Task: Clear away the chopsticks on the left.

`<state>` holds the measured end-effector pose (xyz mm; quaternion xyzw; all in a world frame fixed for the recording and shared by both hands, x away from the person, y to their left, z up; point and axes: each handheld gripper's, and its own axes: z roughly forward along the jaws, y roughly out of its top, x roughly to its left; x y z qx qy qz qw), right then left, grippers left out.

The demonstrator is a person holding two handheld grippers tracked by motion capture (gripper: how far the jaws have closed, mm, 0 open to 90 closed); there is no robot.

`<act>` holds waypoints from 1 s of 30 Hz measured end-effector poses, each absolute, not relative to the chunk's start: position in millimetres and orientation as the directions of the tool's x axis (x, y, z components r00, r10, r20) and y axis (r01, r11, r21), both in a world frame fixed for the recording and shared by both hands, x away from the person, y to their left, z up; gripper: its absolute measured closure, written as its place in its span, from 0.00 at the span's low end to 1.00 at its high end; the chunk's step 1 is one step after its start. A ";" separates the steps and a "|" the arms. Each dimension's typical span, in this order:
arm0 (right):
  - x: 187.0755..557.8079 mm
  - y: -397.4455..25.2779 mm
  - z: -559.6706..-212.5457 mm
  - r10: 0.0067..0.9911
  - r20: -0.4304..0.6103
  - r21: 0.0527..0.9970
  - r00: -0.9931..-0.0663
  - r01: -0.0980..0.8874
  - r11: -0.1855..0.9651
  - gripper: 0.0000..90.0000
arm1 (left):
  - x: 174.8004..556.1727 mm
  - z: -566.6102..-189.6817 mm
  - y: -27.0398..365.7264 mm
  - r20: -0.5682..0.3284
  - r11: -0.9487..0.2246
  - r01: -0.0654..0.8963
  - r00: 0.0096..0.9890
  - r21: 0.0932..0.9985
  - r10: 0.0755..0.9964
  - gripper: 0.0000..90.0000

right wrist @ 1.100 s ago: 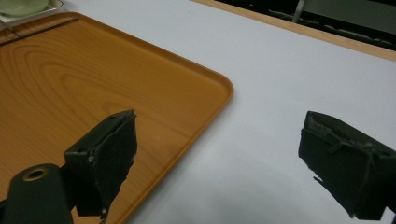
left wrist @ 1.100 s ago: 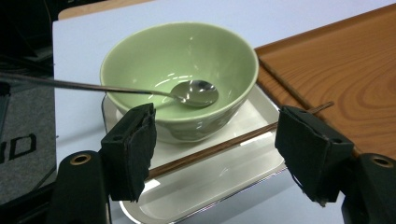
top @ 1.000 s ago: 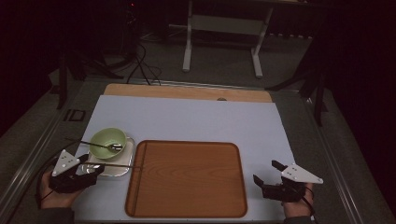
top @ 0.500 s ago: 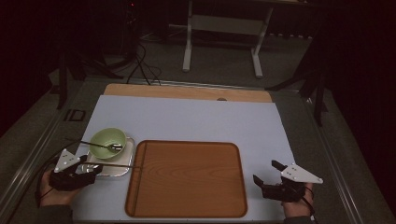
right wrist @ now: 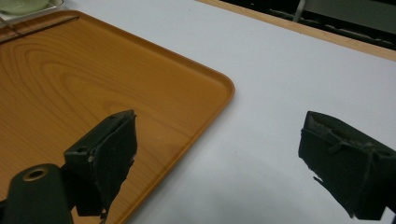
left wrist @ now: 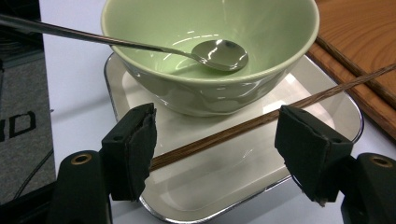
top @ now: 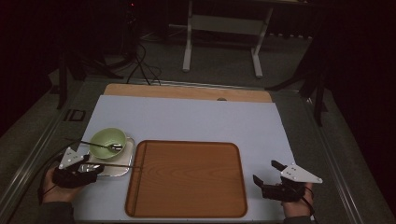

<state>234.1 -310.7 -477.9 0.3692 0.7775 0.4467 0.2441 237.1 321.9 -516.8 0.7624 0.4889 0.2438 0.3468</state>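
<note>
A pale green bowl (top: pixel 108 141) with a metal spoon (top: pixel 113 148) in it stands on a small white metal-rimmed tray (top: pixel 112 169) at the table's left. A thin wooden chopstick (top: pixel 116 165) lies across that tray, its tip reaching the big wooden tray (top: pixel 187 179). My left gripper (top: pixel 92 169) is open at the small tray's near left edge. In the left gripper view the chopstick (left wrist: pixel 261 119) runs between the open jaws of the left gripper (left wrist: pixel 219 154), in front of the bowl (left wrist: pixel 210 88). My right gripper (top: pixel 267 172) is open and holds nothing, just right of the wooden tray (right wrist: pixel 93 79).
The light blue mat (top: pixel 196 121) covers the table, with a wooden strip (top: pixel 187 92) along its far edge. Beyond the table stand a white frame (top: pixel 224 28) and cables (top: pixel 140 60) on the dark floor.
My left gripper has tilted and shifted slightly beside the small tray. The right gripper, bowl and trays have stayed put.
</note>
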 end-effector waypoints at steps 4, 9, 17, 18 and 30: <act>234.2 -310.7 -478.0 0.792 -0.049 0.874 -0.608 0.357 0.329 0.12 | 239.3 -518.9 319.8 0.040 -0.296 0.582 0.412 0.757 0.911 0.34; 234.3 -310.7 -478.1 0.792 -0.049 0.874 -0.609 0.358 0.329 0.12 | 240.4 -521.2 316.3 0.056 -0.322 0.587 0.425 0.743 0.904 0.35; 234.4 -310.7 -478.2 0.791 -0.048 0.873 -0.609 0.359 0.330 0.12 | 241.1 -524.5 311.3 0.084 -0.366 0.593 0.448 0.717 0.890 0.42; 234.4 -310.7 -478.2 0.791 -0.048 0.873 -0.609 0.359 0.330 0.12 | 241.1 -524.5 311.3 0.084 -0.366 0.593 0.448 0.717 0.890 0.42; 234.5 -310.4 -478.1 0.790 -0.049 0.873 -0.611 0.358 0.331 0.12 | 238.8 -523.6 305.8 0.118 -0.401 0.591 0.458 0.700 0.881 0.56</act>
